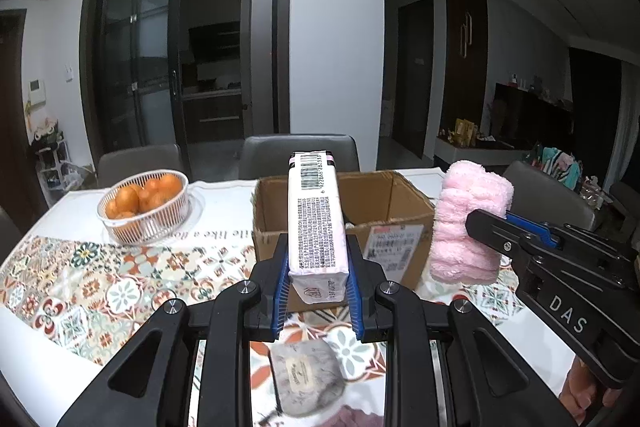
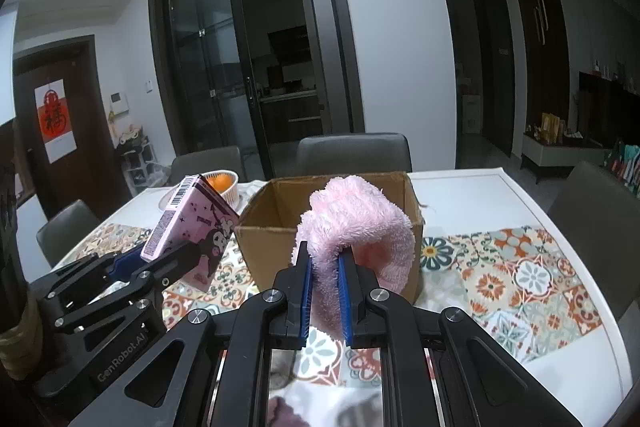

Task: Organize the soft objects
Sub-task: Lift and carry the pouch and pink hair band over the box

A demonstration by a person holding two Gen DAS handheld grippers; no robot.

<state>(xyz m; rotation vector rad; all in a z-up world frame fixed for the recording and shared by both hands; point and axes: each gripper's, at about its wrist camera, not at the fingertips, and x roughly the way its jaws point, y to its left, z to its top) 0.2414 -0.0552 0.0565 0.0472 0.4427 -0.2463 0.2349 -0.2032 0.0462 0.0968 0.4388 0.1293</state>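
Note:
My left gripper [image 1: 318,263] is shut on a pink tissue pack [image 1: 316,223] with a barcode, held upright in front of the open cardboard box [image 1: 394,195]. It also shows in the right wrist view [image 2: 192,223], left of the box [image 2: 272,211]. My right gripper [image 2: 325,263] is shut on a folded pink fluffy towel [image 2: 360,227], held just before the box's near wall. The towel [image 1: 468,223] and the right gripper [image 1: 486,229] show at the right of the left wrist view. A grey soft pouch [image 1: 306,377] lies on the table below my left gripper.
A white basket of oranges [image 1: 144,207] stands on the table at the left. A patterned runner [image 2: 512,267] covers the white table [image 2: 460,179]. Grey chairs [image 2: 354,153] stand along the far side and the right side.

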